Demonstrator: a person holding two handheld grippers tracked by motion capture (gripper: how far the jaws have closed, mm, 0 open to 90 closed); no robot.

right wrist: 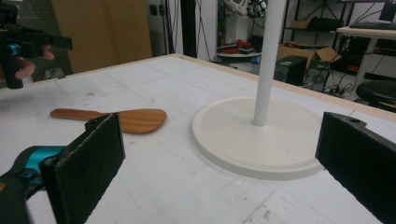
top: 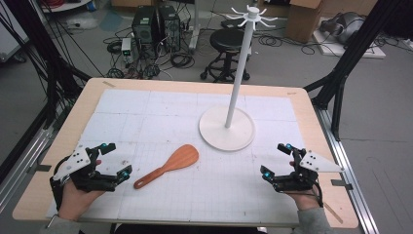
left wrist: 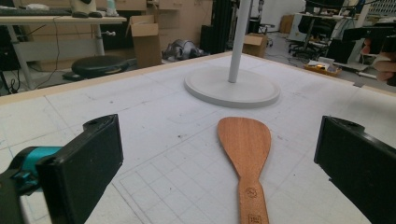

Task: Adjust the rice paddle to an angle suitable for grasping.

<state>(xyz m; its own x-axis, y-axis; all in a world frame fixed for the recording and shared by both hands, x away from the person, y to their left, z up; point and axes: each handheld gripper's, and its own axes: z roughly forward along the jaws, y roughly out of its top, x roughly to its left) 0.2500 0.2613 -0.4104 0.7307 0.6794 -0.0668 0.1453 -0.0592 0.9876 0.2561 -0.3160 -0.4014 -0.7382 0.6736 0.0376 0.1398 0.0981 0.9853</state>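
Left of the white stand (top: pixel 227 127), out on the gridded mat (top: pixel 195 190), lies the wooden spatula (top: pixel 168 165), flat, blade end toward the stand's round base, handle end pointing away from it toward my left gripper (top: pixel 116 161). Spatula is near the base but apart from it. My left gripper sits further from the stand than the spatula, jaws wide, nothing between them, not touching the handle; in the left gripper view the spatula (left wrist: pixel 245 161) lies between the two jaws' lines, blade toward the stand (left wrist: pixel 232 86). My right gripper (top: pixel 275 159) is on the other side of the stand, jaws wide too, holding nothing, well apart from the spatula. In the right gripper view the stand's base (right wrist: pixel 261 135) sits just ahead, spatula (right wrist: pixel 112 119) beyond it to its left.
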